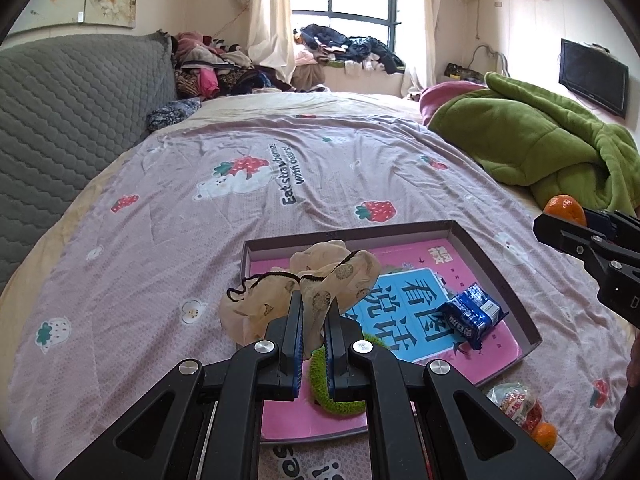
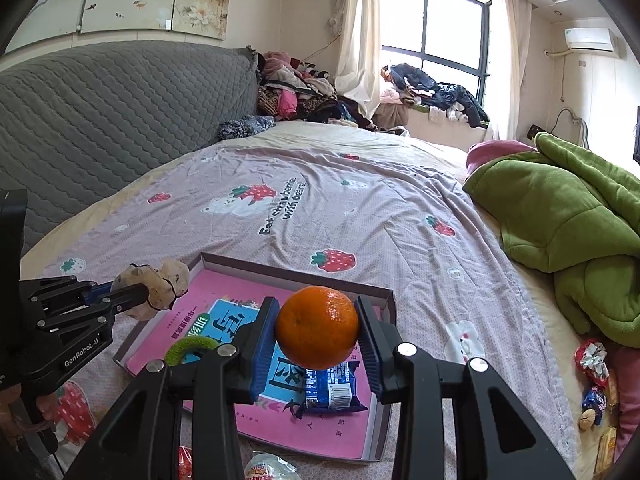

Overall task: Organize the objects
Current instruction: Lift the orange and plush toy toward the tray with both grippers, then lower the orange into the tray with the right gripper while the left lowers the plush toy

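Observation:
A shallow box [image 1: 492,258] [image 2: 388,300] lies on the bed, with a pink and blue book [image 1: 404,284] [image 2: 224,312], a blue snack packet [image 1: 472,316] [image 2: 330,390] and a green fuzzy ring [image 1: 320,372] [image 2: 186,348] in it. My left gripper [image 1: 314,304] [image 2: 146,292] is shut on a beige sheer scrunchie [image 1: 320,280] [image 2: 158,284], held above the box's near left side. My right gripper [image 2: 318,320] [image 1: 560,220] is shut on an orange [image 2: 318,328] [image 1: 564,208], held above the box and the packet.
A green blanket [image 1: 532,136] [image 2: 568,216] is heaped on the bed's right. A bagged snack and a small orange [image 1: 524,408] lie near the box's front. Loose snacks and a scrunchie [image 2: 596,380] lie at the right edge. A grey headboard [image 1: 68,112] stands left.

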Action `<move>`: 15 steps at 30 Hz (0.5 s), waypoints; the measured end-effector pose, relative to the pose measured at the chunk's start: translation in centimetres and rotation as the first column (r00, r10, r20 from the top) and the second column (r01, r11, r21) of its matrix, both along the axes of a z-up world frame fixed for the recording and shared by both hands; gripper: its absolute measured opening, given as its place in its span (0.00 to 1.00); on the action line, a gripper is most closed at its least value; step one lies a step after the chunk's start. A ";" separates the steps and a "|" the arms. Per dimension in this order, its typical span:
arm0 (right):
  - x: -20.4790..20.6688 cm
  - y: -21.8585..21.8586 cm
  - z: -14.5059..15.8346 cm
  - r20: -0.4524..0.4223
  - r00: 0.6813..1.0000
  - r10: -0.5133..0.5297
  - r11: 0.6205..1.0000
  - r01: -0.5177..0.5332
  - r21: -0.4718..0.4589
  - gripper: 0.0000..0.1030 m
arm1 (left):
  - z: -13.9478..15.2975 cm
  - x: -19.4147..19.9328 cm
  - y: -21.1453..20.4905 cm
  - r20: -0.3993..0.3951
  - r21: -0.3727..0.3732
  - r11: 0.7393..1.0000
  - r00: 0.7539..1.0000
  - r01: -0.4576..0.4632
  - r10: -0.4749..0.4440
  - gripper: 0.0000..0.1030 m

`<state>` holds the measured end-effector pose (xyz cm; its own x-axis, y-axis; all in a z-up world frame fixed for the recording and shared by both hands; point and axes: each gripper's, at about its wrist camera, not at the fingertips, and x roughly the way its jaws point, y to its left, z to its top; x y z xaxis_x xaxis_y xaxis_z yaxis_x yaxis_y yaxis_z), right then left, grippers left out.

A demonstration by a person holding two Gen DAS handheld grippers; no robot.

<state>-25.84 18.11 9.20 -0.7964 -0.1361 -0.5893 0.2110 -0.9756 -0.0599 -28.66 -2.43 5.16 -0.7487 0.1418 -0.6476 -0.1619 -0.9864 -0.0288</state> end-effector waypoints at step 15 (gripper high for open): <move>-1.7 -1.9 -3.0 0.099 0.992 0.080 0.997 -0.080 -0.007 0.38 | -2.7 -1.9 -0.8 0.094 -0.015 1.000 0.995 -0.010 0.011 0.08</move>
<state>-27.52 16.18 6.17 -0.7208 -0.1992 -0.6639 0.2934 -0.9555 -0.0318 -30.58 -3.25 2.44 -0.6854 0.1242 -0.7175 -0.1486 -0.9885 -0.0292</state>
